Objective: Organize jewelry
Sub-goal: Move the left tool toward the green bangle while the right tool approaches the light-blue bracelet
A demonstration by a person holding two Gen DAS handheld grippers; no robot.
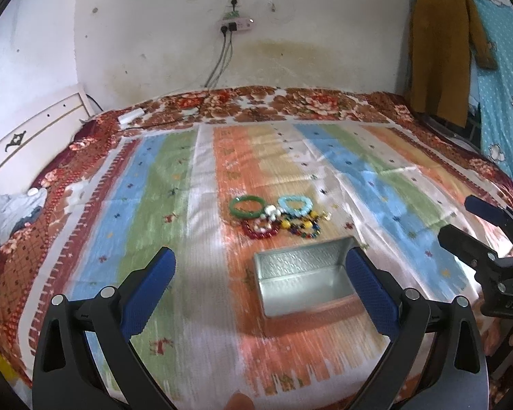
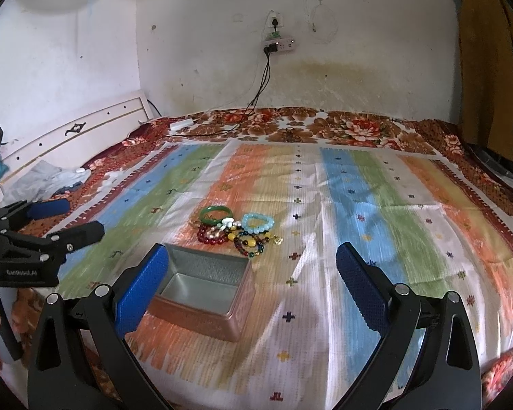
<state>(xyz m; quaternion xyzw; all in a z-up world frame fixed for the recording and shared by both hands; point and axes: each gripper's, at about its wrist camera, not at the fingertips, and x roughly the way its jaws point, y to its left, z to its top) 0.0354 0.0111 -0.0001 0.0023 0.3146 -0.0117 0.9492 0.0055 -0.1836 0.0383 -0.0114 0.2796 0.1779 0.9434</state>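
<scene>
A pile of bracelets lies on the striped cloth: a green bangle, a light-blue bead bracelet, a red bead bracelet, a multicoloured bead bracelet and white beads. An open empty metal tin stands just in front of the pile. My left gripper is open and empty above the cloth, near the tin. My right gripper is open and empty, right of the tin.
The striped cloth covers a bed with a floral blanket. A white headboard and grey clothes are at left. A wall with a power strip is behind. A hanging brown garment is at right.
</scene>
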